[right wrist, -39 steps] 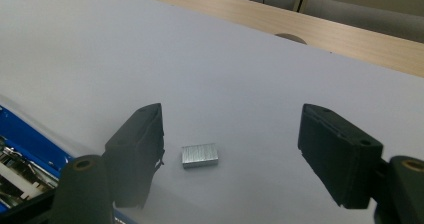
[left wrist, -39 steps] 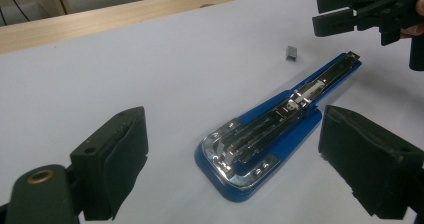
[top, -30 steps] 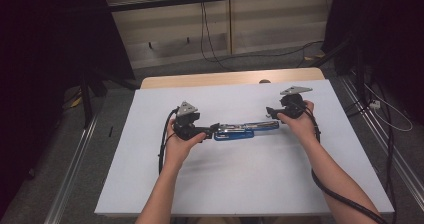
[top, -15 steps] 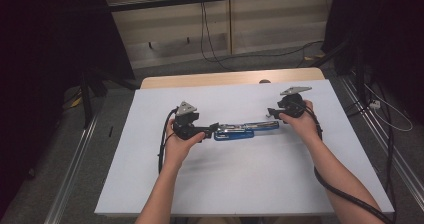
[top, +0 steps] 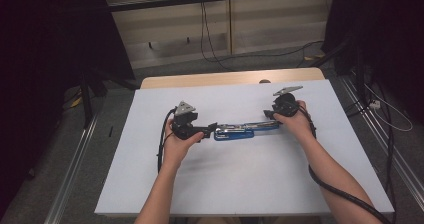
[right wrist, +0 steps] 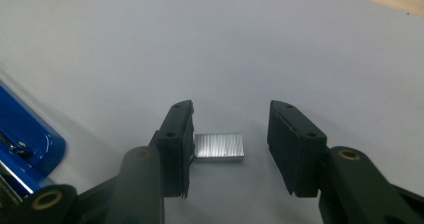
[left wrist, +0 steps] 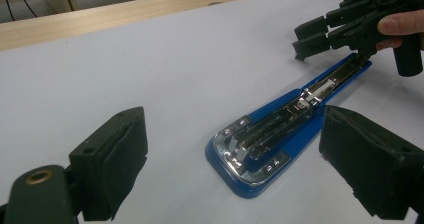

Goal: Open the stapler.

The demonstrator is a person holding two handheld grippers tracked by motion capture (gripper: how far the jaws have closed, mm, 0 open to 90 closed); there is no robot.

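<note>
Lying opened flat mid-table, the blue stapler (left wrist: 280, 134) remained unloaded; the staple strip (right wrist: 219, 147) was bracketed, ungripped, by the right gripper (right wrist: 230, 149), whose jaws had been closing. The left gripper (left wrist: 240, 164) was held wide, empty.

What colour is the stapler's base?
Blue, with chrome metal parts on the stapler; clearest in the left gripper view.

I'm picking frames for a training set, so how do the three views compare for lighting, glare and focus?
High view: dark surroundings, evenly lit white table, stapler small. Left gripper view: sharp, with bright glints on the stapler's chrome and a soft shadow beside it; near black pads slightly soft. Right gripper view: staple strip in focus and faintly shiny, blue stapler edge glossy, far table hazy.
</note>
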